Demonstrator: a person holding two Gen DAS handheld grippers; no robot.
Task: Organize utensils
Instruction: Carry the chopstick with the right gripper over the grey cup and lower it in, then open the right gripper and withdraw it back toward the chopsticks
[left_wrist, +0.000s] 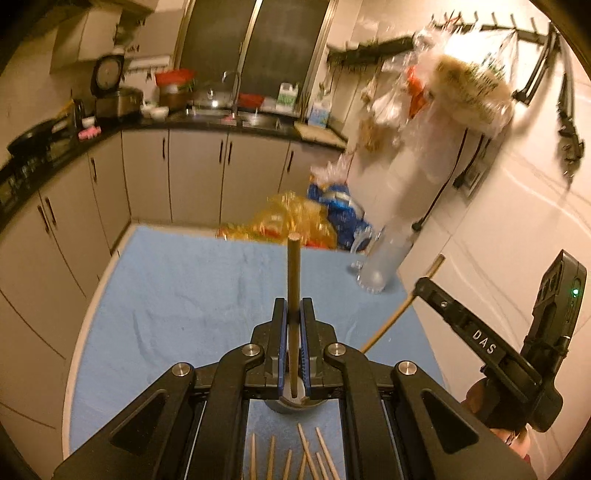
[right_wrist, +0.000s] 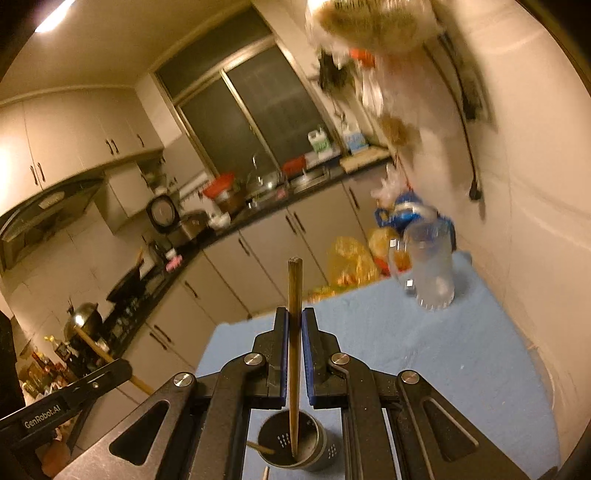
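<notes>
I find my left gripper (left_wrist: 294, 314) closed on a single wooden chopstick (left_wrist: 293, 295), the blue pads pinching it near mid-length so it stands roughly upright between them. Its lower tip sits over the mouth of a dark perforated holder cup (left_wrist: 293, 404), which lies directly beneath the jaws in the left wrist view. My right gripper (right_wrist: 294, 325) is likewise clamped on a darker chopstick (right_wrist: 294, 332), whose lower end reaches down inside the same holder cup (right_wrist: 291, 443); a second stick (right_wrist: 260, 448) already leans inside it.

More loose chopsticks (left_wrist: 295, 458) lie fanned on the blue cloth (left_wrist: 177, 288) just on the near side of the cup. The cloth covers a rounded table, and its far edge drops off toward grey floor cabinets (left_wrist: 195, 177). The cloth is mostly bare between the cup and that far edge.

At the far right corner stands a clear plastic jug (right_wrist: 430, 273), close to the tiled wall (left_wrist: 498, 229), with yellow and blue bags (left_wrist: 317, 218) just beyond the table edge. The right gripper body (left_wrist: 491, 343) sits beside my left one, its chopstick (left_wrist: 402, 306) slanting between them.
</notes>
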